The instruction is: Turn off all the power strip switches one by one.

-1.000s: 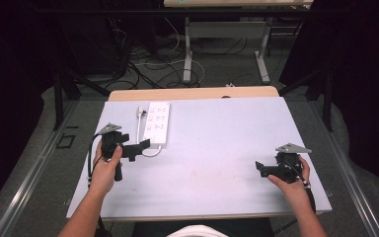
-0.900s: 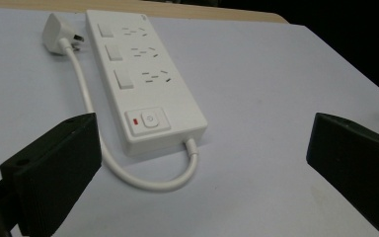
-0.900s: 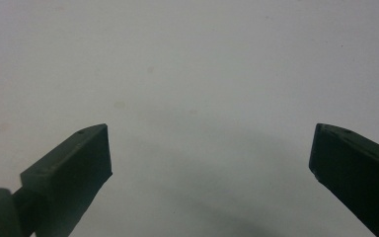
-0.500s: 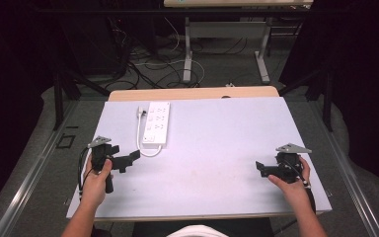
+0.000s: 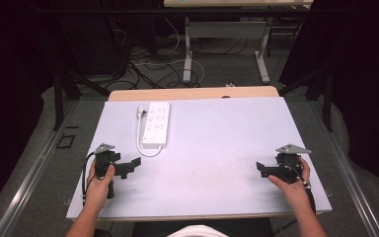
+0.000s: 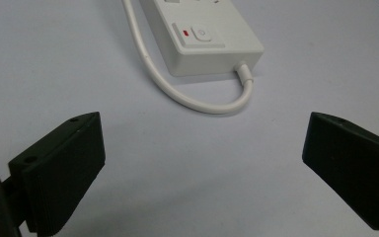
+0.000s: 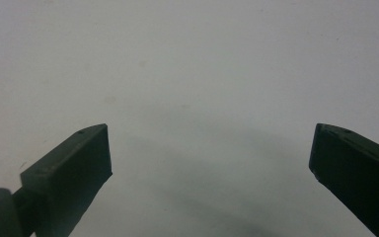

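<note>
the power strip lies flat on the desk, in its far left part, long side running away from the person. its white cord leaves the near end, loops along the strip's left side and ends in a plug at the far end, just beside the strip. in the left gripper view the strip's near end shows a round switch with a small red mark beside it, and the cord curves out of that end and bends back along the strip.

the left gripper is held by the left hand near the desk's near left edge, nearer the person than the strip and apart from it. its jaws point towards the strip's near end, spread wide, with nothing between them but bare desk.

the right gripper is held by the right hand at the near right of the desk, well apart from the strip. its jaws point left across the desk, also spread wide and holding nothing; in the right gripper view bare desk lies between and beyond them.
</note>
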Available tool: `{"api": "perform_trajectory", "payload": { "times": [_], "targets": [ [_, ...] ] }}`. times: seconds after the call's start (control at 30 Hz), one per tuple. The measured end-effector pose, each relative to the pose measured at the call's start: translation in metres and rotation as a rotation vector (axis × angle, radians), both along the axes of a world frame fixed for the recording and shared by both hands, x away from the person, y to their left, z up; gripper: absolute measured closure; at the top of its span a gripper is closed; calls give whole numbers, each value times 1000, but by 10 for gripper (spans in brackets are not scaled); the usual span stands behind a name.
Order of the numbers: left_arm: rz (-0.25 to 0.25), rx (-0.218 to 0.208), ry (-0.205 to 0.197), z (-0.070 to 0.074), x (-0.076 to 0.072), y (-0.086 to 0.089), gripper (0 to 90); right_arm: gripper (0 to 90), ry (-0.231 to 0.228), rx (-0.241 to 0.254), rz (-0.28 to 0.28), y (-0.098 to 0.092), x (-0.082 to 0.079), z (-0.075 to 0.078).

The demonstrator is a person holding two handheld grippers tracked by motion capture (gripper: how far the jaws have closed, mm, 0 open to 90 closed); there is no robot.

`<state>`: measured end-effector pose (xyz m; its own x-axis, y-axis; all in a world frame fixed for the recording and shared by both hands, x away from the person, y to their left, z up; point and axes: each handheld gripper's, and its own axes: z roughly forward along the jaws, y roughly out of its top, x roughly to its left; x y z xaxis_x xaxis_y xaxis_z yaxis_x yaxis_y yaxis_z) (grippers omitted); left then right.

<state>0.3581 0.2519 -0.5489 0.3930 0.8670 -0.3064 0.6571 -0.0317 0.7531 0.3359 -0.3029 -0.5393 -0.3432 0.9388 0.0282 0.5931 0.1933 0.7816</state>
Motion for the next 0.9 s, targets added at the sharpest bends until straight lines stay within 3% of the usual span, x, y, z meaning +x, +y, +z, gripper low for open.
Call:
{"api": "perform_trajectory", "payload": {
  "times": [0.13, 0.9],
  "targets": [
    [2, -24, 16, -3, 0, 1, 29, 20, 1, 1, -5, 0, 0, -1],
    [12, 8, 18, -6, -2, 4, 29, 20, 7, -5, 0, -1, 2, -3]
  ]
}}
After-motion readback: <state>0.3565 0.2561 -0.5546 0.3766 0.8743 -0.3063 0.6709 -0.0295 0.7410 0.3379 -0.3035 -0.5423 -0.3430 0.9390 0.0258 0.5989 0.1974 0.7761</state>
